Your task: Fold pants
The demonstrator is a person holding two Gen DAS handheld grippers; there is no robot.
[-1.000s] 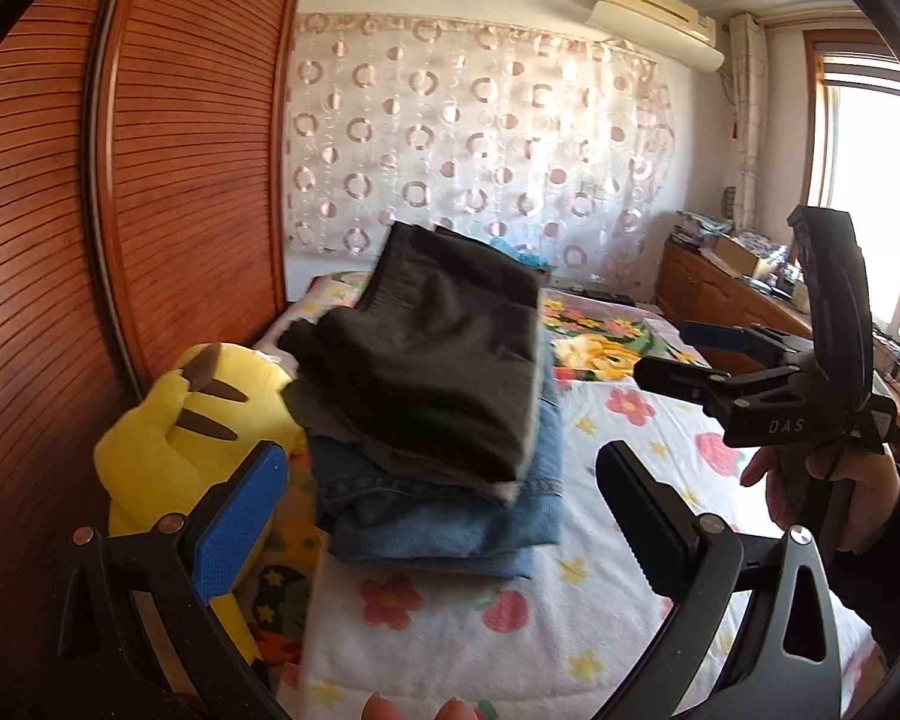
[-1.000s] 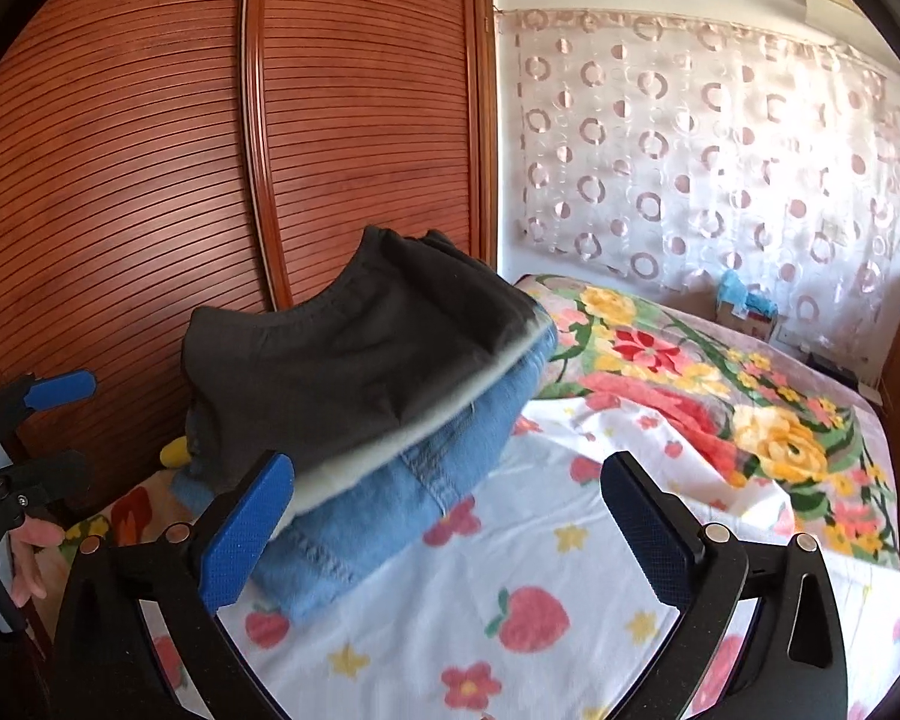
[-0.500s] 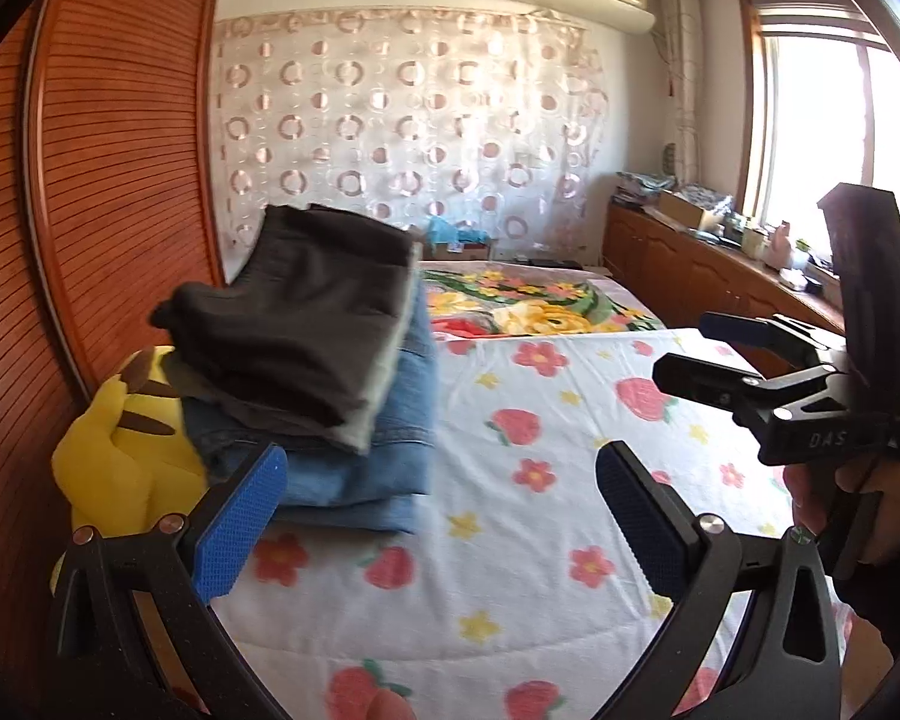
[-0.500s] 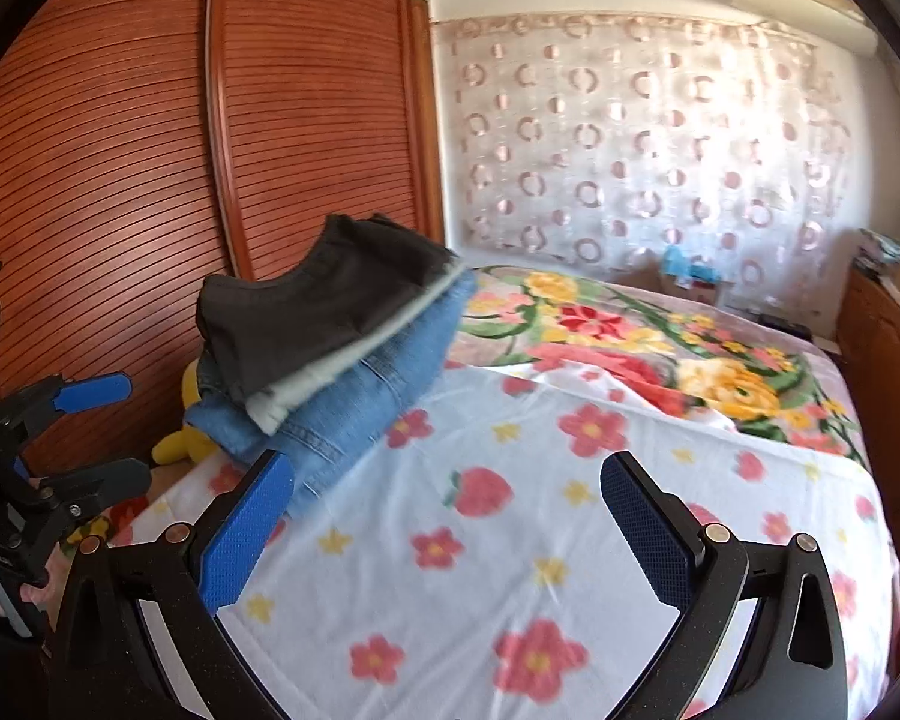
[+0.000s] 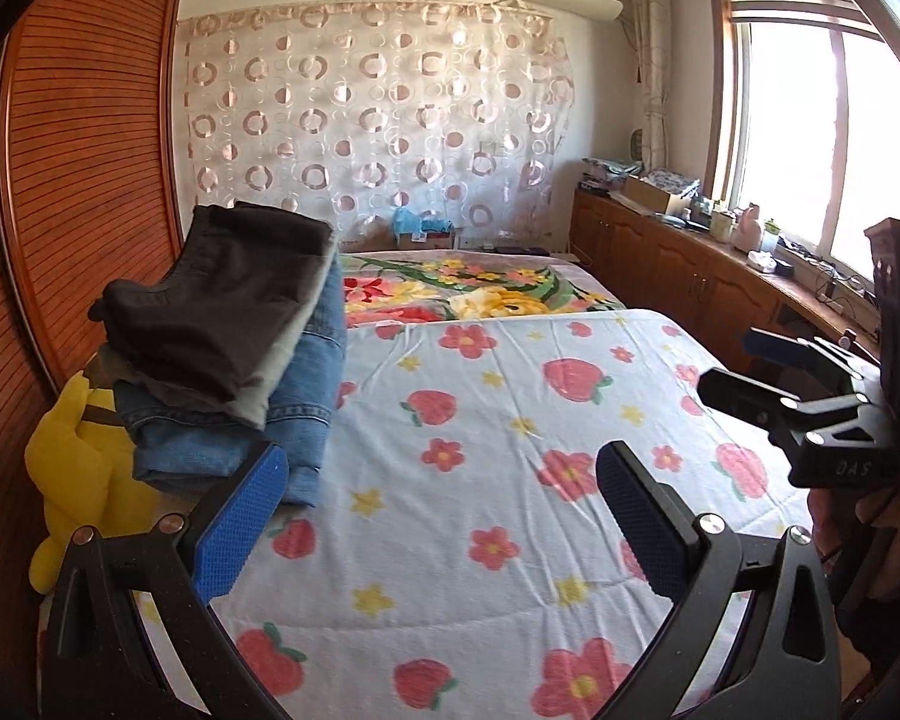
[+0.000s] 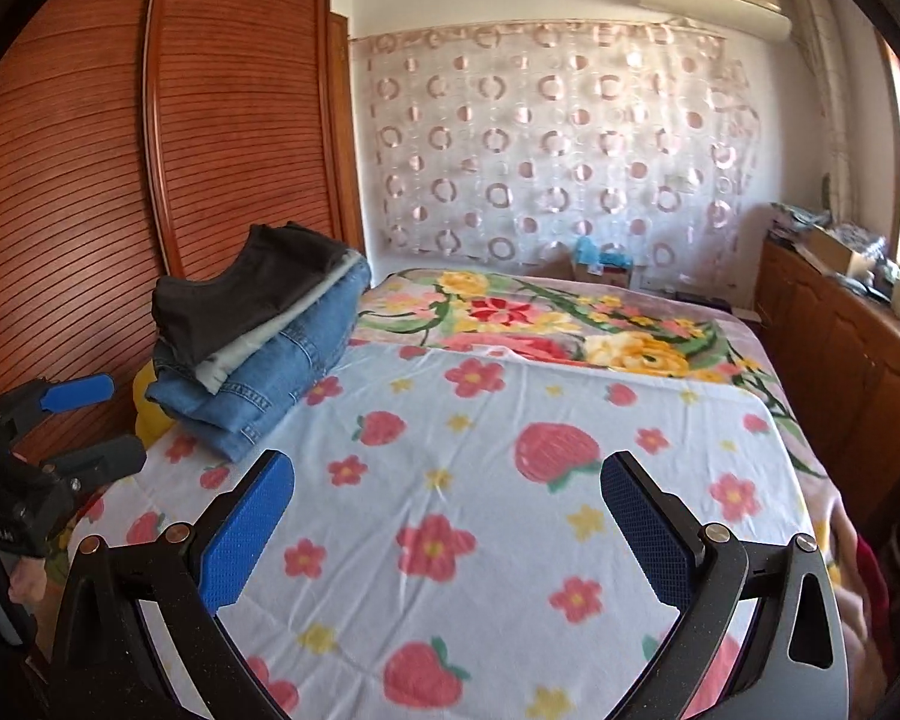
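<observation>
A stack of folded pants lies at the left edge of the bed: dark grey pants [image 5: 228,306] on top, a light grey pair under them, blue jeans [image 5: 306,402] at the bottom. The stack also shows in the right wrist view [image 6: 258,336]. My left gripper [image 5: 444,516] is open and empty over the strawberry sheet [image 5: 510,420], right of the stack. My right gripper [image 6: 450,528] is open and empty over the same sheet, and also appears at the right edge of the left wrist view [image 5: 774,378].
A yellow plush toy [image 5: 84,468] sits under and beside the stack by the wooden wardrobe [image 5: 78,180]. A floral blanket [image 6: 546,324] covers the far bed. A low wooden cabinet [image 5: 678,264] with clutter runs along the right under the window.
Both grippers have pulled back and swung right, away from the stack. The stack now sits further left and smaller in both views. Both grippers stay open.
</observation>
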